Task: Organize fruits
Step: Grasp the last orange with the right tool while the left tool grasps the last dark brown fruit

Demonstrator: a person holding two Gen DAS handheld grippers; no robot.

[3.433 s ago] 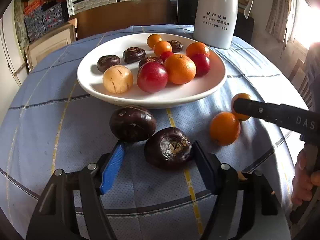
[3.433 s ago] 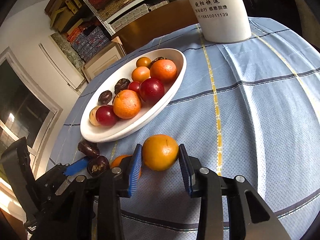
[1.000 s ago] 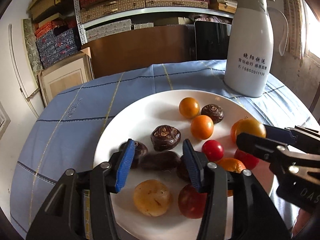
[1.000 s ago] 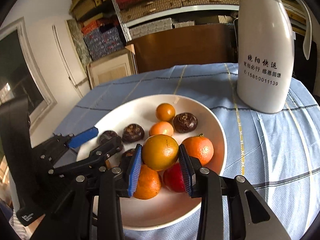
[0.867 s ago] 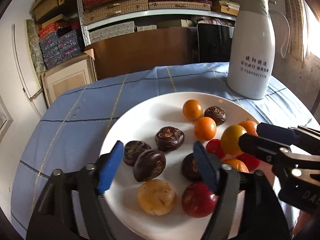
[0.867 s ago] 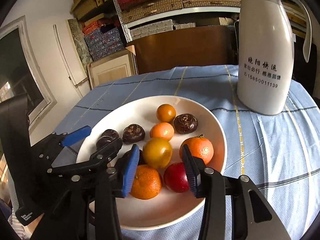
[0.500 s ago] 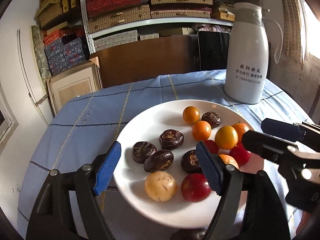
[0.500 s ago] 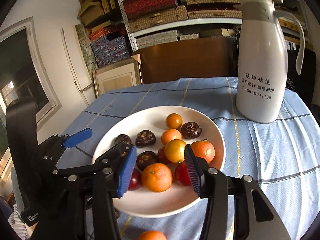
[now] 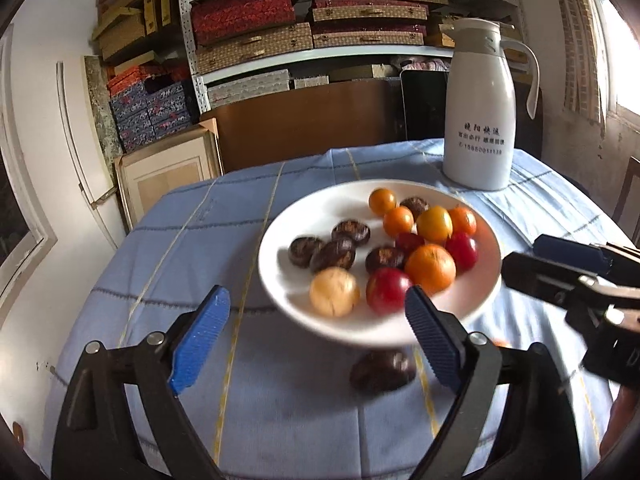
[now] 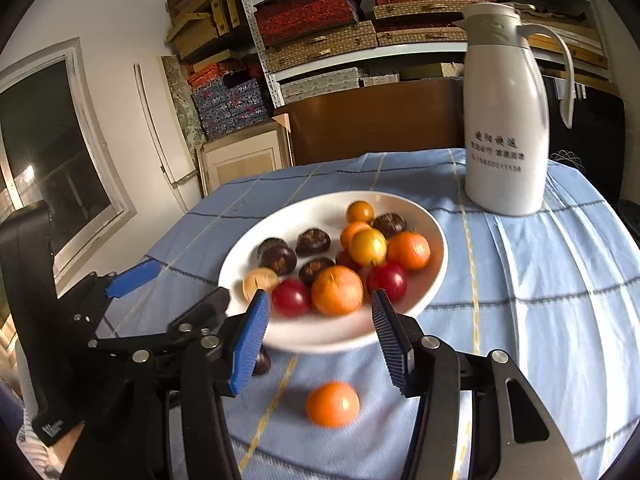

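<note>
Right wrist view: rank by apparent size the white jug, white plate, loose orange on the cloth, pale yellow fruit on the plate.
1. white plate, widest
2. white jug; taller, so close to the plate and farther back
3. loose orange; nearer the camera, which inflates it
4. pale yellow fruit

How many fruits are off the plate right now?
2: a dark fruit on the cloth just before the plate, and an orange beside it. More may be hidden.
</note>
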